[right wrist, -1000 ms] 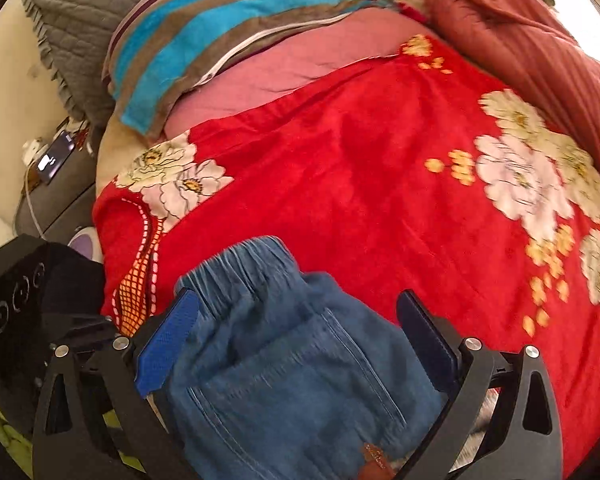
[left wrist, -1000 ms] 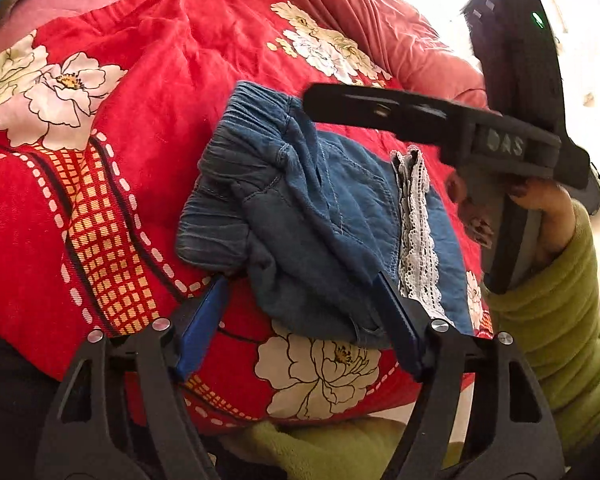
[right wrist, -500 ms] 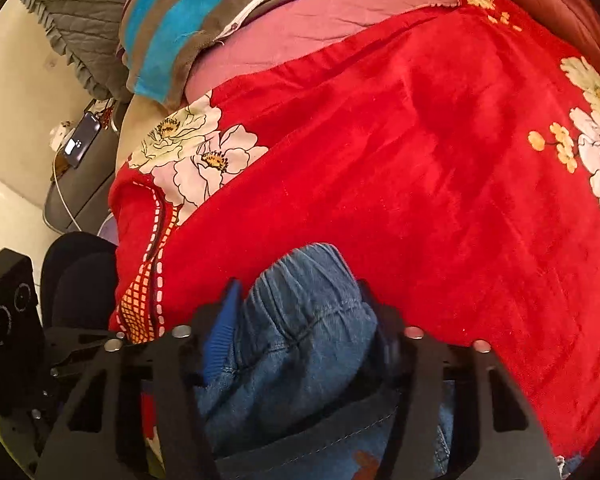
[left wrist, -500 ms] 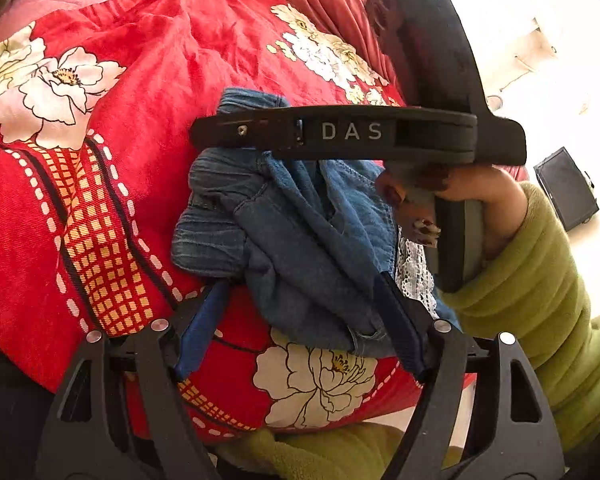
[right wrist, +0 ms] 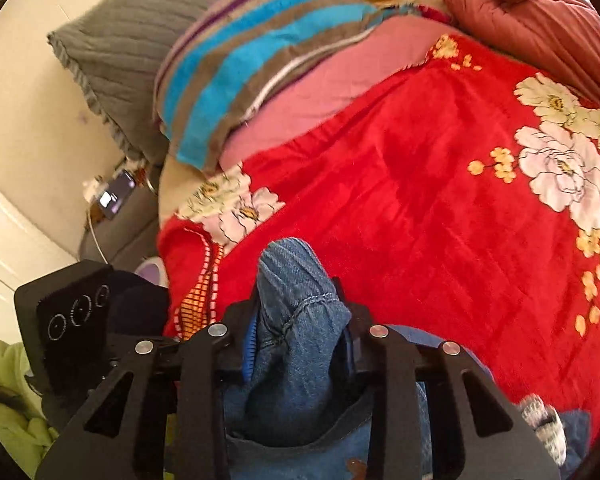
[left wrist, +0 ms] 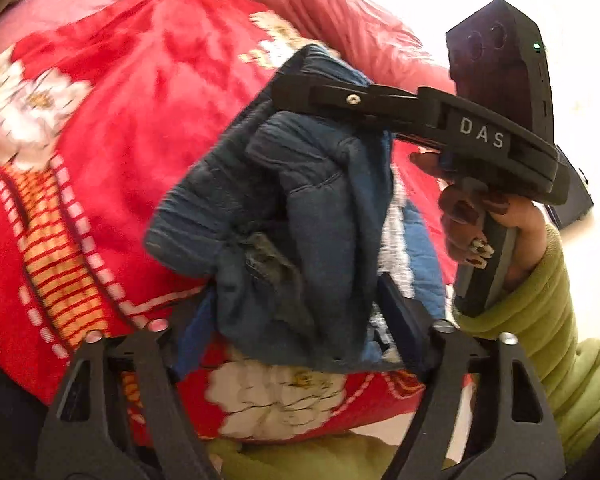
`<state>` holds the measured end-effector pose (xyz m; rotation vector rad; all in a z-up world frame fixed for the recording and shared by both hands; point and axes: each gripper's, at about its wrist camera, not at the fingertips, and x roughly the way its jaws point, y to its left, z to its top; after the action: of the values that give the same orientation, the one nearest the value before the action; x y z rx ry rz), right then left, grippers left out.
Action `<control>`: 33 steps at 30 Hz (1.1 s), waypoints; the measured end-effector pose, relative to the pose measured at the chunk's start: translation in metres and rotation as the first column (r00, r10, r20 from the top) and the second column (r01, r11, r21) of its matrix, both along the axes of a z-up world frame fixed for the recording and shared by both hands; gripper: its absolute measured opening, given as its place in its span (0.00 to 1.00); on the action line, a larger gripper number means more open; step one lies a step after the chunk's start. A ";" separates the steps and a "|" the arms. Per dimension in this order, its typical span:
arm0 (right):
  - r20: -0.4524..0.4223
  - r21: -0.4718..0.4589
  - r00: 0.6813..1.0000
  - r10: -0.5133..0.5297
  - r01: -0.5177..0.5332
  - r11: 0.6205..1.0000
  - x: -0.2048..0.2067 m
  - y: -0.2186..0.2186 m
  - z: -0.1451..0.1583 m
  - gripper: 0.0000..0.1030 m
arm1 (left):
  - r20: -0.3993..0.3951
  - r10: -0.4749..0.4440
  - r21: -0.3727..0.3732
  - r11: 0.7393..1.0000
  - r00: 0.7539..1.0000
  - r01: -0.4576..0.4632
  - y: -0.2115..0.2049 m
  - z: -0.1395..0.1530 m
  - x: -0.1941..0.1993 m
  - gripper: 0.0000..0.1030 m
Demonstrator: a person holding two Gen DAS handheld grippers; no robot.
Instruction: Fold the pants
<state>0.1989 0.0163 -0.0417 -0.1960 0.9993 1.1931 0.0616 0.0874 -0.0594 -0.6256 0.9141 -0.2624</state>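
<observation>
Blue denim pants (left wrist: 300,216), bunched and lace-trimmed, lifted above red floral blanket (left wrist: 132,92). Long axis run roughly from left gripper (left wrist: 300,320) up and away toward right gripper (left wrist: 296,92); gathered waistband pointed forward beyond right jaws. Right gripper (right wrist: 300,320) clenched on waistband, jaws just closed further, denim squeezed between pads. Left gripper jaws set wide around lower bundle; pad contact cannot be told through blur. Right gripper handle gripped by hand (left wrist: 484,220) in green sleeve (left wrist: 548,320). Striped pillow (right wrist: 260,52) seen far ahead of right gripper.

A home bedroom: bed with red floral blanket (right wrist: 420,208) (striped pillow (right wrist: 260,60) behind).
</observation>
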 end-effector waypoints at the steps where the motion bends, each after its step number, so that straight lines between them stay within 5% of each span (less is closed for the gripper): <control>1: 0.000 0.025 1.000 -0.009 0.009 1.000 0.000 -0.010 0.006 0.29 | 0.011 -0.011 0.007 1.000 1.000 0.011 -0.004 0.004 0.001 0.61; 7: 0.037 0.154 0.992 -0.124 0.117 0.981 -0.008 -0.080 0.037 0.34 | 0.103 -0.127 0.041 0.992 0.987 0.124 -0.047 0.039 0.014 0.61; 9: 0.036 0.203 0.982 -0.187 0.176 0.963 -0.014 -0.118 0.040 0.50 | 0.130 -0.200 0.059 0.979 0.971 0.194 -0.072 0.045 0.017 0.61; 12: 0.114 0.170 0.912 -0.393 0.372 0.912 -0.029 -0.186 0.029 0.69 | 0.145 -0.371 0.048 0.929 0.917 0.368 -0.116 0.040 0.013 0.61; 16: 0.000 0.125 0.819 -0.574 0.570 0.812 -0.040 -0.256 -0.010 0.73 | 0.082 -0.526 0.109 0.849 0.847 0.517 -0.164 0.017 0.004 0.63; 19: -0.046 0.112 0.787 -0.615 0.616 0.780 -0.045 -0.274 -0.026 0.75 | 0.049 -0.535 0.130 0.841 0.843 0.526 -0.173 0.009 0.005 0.64; 25: -0.110 0.123 0.805 -0.583 0.593 0.796 -0.033 -0.254 -0.029 0.93 | 0.070 -0.503 0.129 0.861 0.862 0.492 -0.163 0.016 -0.002 0.64; 29: -0.120 0.079 0.804 -0.582 0.592 0.802 -0.022 -0.241 -0.040 0.90 | 0.165 -0.400 0.218 0.906 0.901 0.362 -0.135 0.044 -0.010 0.65; 30: -0.133 0.074 0.815 -0.564 0.576 0.814 -0.021 -0.237 -0.043 0.63 | 0.163 -0.373 0.268 0.908 0.913 0.323 -0.129 0.047 -0.011 0.65; 33: -0.111 0.080 0.822 -0.559 0.568 0.819 -0.025 -0.234 -0.040 0.41 | 0.124 -0.301 0.357 0.903 0.946 0.240 -0.121 0.035 0.002 0.63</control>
<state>0.1735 -0.2174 -0.0819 0.2341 0.9688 0.7046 0.0631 -0.0333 -0.0243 -0.1504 0.8487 -0.3947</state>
